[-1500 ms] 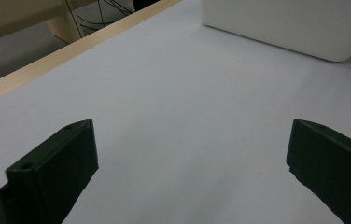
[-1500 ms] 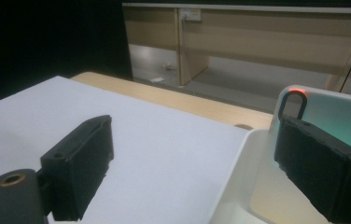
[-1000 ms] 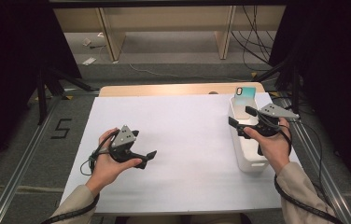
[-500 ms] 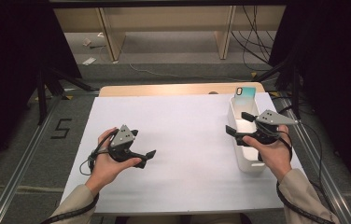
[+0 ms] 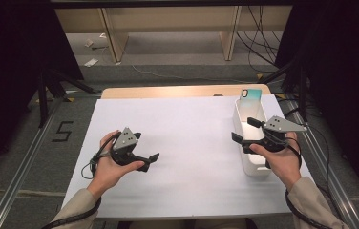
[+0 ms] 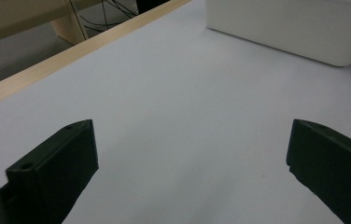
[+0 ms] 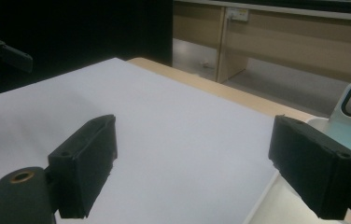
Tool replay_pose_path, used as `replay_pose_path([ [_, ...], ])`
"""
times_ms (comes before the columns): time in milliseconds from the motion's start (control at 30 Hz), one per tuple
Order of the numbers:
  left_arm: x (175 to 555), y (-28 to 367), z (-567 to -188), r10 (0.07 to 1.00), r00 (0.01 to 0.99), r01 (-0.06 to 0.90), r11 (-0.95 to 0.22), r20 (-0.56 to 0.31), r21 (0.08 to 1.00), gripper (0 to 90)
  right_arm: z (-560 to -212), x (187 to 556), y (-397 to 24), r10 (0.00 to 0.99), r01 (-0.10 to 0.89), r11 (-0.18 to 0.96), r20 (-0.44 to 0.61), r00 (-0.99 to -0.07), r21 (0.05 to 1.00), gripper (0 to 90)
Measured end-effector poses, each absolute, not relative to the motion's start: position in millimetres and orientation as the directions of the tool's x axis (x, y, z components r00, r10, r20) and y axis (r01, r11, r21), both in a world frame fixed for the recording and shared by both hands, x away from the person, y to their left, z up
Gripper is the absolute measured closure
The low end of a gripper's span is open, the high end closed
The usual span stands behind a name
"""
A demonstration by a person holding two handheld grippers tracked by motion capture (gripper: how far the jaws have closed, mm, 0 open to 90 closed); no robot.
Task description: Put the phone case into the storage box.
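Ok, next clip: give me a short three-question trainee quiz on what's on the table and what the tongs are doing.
1. True or false: the right tongs are clamped on the phone.
2. Which stands in the white bin? A) a cup B) a phone C) a bottle
3. Fill in: the left tongs hover over the white ____ that covers the table.

Key: 1. False; the jaws stand open with nothing between them. 2. B; it leans upright at the bin's far end. 3. Sheet.
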State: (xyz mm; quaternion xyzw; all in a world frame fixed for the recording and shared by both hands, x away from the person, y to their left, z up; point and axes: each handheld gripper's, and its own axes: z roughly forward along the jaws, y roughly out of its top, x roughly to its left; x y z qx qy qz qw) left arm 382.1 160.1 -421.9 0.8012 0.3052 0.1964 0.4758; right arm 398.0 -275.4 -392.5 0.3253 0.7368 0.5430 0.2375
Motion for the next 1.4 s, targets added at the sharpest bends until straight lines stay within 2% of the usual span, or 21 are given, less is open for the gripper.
replay_pose_path([
  [1400, 383, 161, -422, 0.677, 0.736, 0.304, -0.358, 0.022, 0.883, 1.8, -403, 379, -280, 0.702, 0.209, 0.230, -0.013, -0.712, 0.950, 16.0],
])
